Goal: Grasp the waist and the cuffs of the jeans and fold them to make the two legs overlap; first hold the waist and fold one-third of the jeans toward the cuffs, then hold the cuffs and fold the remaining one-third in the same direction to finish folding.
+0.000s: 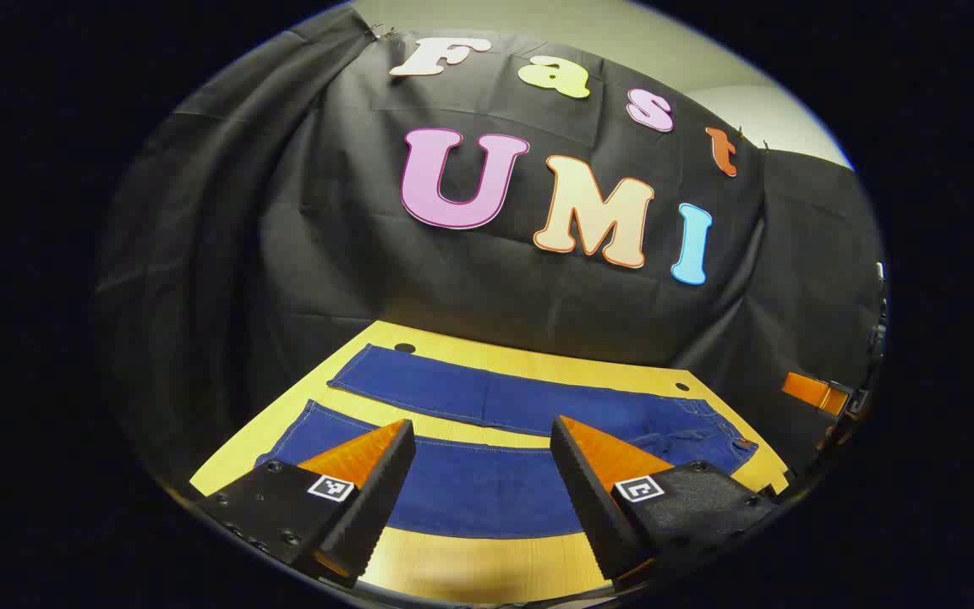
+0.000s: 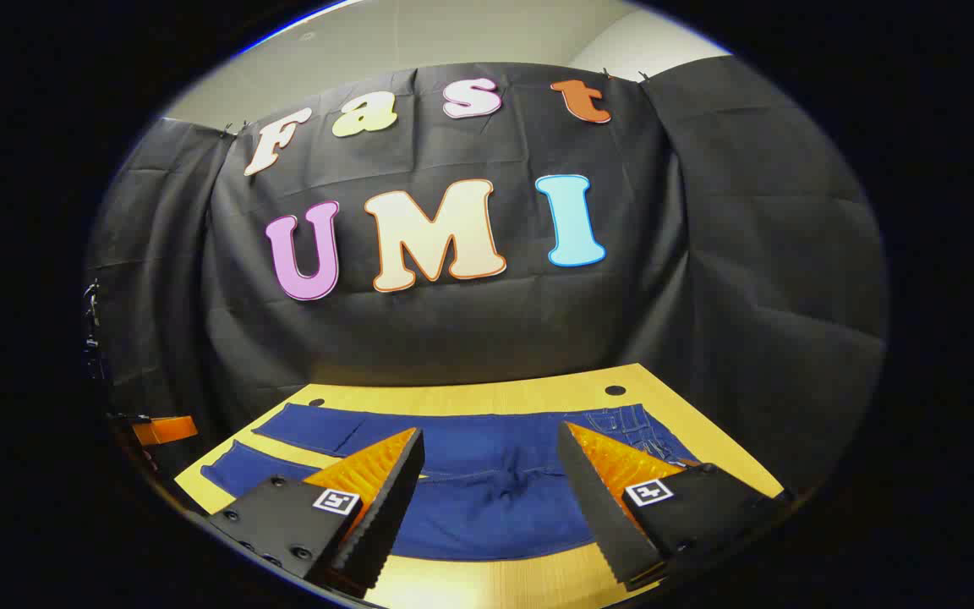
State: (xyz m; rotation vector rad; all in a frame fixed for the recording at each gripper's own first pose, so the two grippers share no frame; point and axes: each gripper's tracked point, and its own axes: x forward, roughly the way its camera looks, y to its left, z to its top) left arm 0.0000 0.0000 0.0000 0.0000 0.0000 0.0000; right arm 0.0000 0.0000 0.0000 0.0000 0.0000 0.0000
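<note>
Dark blue jeans (image 1: pixel 487 482) lie flat on the wooden table (image 1: pixel 470 567), legs spread apart, cuffs to the left and waist (image 1: pixel 719 436) to the right in the left gripper view. My left gripper (image 1: pixel 483 436) hovers open above the near leg, nothing between its fingers. In the right gripper view the jeans (image 2: pixel 487 499) show their crotch and waist (image 2: pixel 631 423) at the right. My right gripper (image 2: pixel 491 444) is open above the seat area, holding nothing.
The black cloth wall rises just behind the table's far edge. Two small dark holes (image 1: pixel 404 348) (image 1: pixel 681 386) mark the tabletop's back corners. A bare strip of table (image 2: pixel 487 584) runs along the front edge. The other gripper's finger (image 1: pixel 817 393) shows at the far right.
</note>
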